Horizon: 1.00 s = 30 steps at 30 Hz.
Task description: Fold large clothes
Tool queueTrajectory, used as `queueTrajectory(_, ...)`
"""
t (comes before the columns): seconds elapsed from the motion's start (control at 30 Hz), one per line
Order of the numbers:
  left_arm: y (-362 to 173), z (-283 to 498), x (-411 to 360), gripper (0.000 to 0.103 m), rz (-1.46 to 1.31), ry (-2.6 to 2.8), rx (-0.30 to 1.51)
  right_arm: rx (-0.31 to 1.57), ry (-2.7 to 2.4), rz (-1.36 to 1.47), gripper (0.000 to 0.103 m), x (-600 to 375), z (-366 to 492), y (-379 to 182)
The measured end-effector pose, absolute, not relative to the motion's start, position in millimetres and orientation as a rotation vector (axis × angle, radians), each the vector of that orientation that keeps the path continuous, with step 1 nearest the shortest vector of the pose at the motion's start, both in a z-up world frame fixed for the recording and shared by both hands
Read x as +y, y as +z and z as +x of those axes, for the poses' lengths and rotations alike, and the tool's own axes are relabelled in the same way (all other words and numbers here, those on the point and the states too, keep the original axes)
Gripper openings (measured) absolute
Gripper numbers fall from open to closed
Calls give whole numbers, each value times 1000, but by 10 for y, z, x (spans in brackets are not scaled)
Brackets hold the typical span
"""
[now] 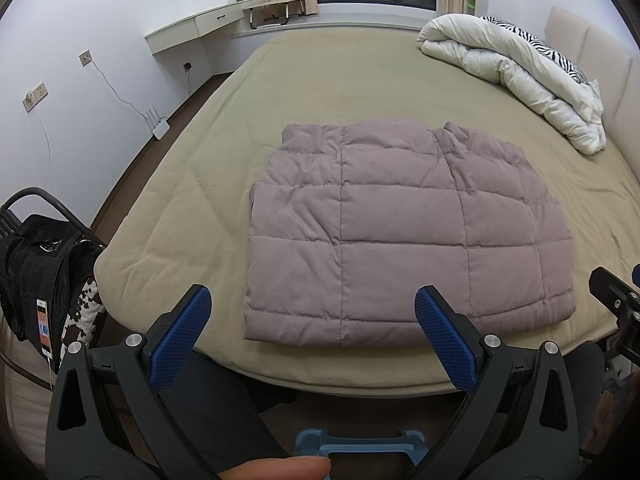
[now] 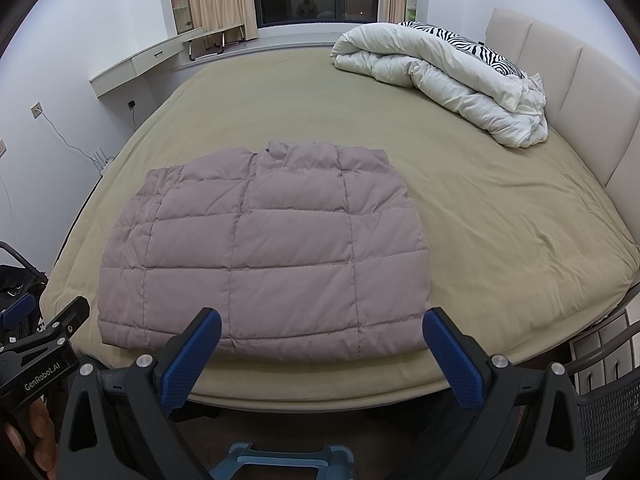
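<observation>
A mauve quilted puffer garment [image 1: 400,232] lies folded into a flat rectangle near the front edge of the bed [image 1: 320,80]. It also shows in the right wrist view [image 2: 264,256]. My left gripper [image 1: 314,304] is open and empty, held just off the bed's front edge, before the garment's near hem. My right gripper [image 2: 322,324] is open and empty, also just short of the near hem, toward its right corner. Neither gripper touches the garment. The left gripper also shows at the left edge of the right wrist view [image 2: 44,328].
The bed has an olive sheet [image 2: 480,208]. A rolled white duvet [image 2: 448,80] with a zebra-print pillow [image 2: 472,46] lies at the far right by the beige headboard [image 2: 580,80]. A chair with a dark bag [image 1: 36,264] stands left of the bed. A mesh basket [image 2: 608,412] stands at the right.
</observation>
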<state>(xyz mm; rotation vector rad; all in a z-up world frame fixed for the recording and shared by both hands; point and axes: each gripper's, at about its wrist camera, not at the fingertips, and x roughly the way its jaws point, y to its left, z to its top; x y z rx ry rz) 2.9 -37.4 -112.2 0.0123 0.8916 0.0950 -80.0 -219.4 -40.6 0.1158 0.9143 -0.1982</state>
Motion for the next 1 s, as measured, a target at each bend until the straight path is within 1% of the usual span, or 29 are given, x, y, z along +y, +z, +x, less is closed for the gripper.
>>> queueTrajectory(1.0, -1133, 24, -353, 103, 4, 91, 900, 917, -198, 116, 103, -2164, -795, -409)
